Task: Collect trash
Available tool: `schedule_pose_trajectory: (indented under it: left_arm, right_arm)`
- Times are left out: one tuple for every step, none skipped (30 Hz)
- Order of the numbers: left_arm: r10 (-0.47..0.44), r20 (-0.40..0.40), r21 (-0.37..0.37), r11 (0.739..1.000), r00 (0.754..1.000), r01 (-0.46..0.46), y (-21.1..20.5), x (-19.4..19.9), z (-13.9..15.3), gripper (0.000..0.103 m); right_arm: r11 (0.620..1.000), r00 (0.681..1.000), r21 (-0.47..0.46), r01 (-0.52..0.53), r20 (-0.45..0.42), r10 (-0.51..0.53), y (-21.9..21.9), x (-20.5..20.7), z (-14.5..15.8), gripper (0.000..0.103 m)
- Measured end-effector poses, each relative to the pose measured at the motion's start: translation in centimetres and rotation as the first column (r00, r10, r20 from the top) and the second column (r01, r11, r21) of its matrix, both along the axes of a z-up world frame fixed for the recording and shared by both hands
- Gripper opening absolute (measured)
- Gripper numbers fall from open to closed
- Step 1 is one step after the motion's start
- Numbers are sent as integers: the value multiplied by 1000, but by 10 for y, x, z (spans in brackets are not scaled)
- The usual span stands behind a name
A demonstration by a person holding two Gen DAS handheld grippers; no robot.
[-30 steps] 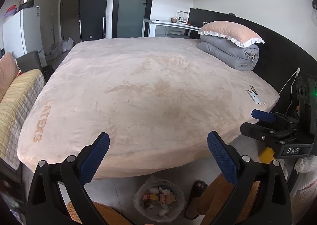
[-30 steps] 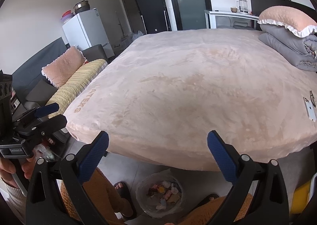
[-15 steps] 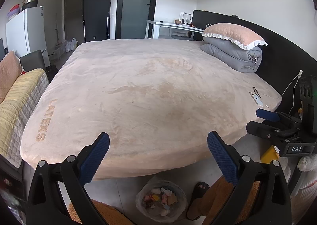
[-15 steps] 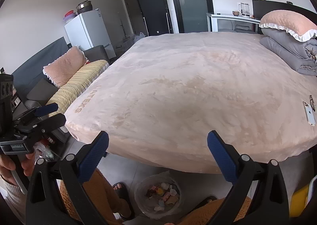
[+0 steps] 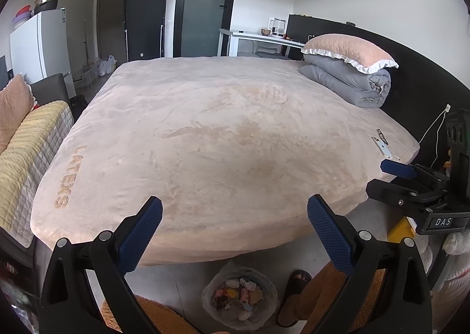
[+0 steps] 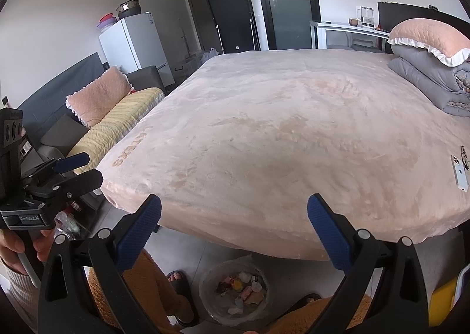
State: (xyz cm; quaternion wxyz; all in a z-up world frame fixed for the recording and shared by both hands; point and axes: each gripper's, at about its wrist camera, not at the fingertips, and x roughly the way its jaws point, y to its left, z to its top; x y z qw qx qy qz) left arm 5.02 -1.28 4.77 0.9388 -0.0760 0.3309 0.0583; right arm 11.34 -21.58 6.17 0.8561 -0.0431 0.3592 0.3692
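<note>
A clear-lined trash bin [image 5: 239,300] with several crumpled wrappers in it stands on the floor at the foot of the bed; it also shows in the right wrist view [image 6: 235,292]. My left gripper [image 5: 235,231] is open and empty, held high above the bin at the bed's near edge. My right gripper [image 6: 235,228] is open and empty at the same height. Each gripper shows from the side in the other's view, the right one [image 5: 411,184] and the left one [image 6: 55,175]. The pink bed cover [image 5: 220,134] shows no trash.
A phone [image 5: 382,147] lies at the bed's right edge. A folded grey quilt [image 5: 346,81] with a pink pillow sits at the head. A sofa [image 6: 111,128] runs along the left. The person's slippered feet [image 5: 293,290] flank the bin. A fridge [image 6: 135,40] stands behind.
Both grippers have risen and drawn back a little from the bed, so the bin sits lower in both views. Both stay open and empty.
</note>
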Motion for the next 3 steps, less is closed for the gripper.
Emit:
schedule_pose_trajectory:
  left_arm:
    - [1, -1, -1, 1000, 1000, -1, 0, 0, 0, 97]
    - [2, -2, -1, 1000, 1000, -2, 1, 1, 0, 97]
    - [3, -3, -1, 1000, 1000, -3, 1, 2, -1, 97]
  right_arm:
    - [1000, 1000, -2, -2, 0, 2, 1, 0, 0, 99]
    - [1000, 1000, -4, -3, -1, 3, 2, 1, 0, 99]
    - [1000, 1000, -5, -4, -2, 4, 2, 1, -1, 98]
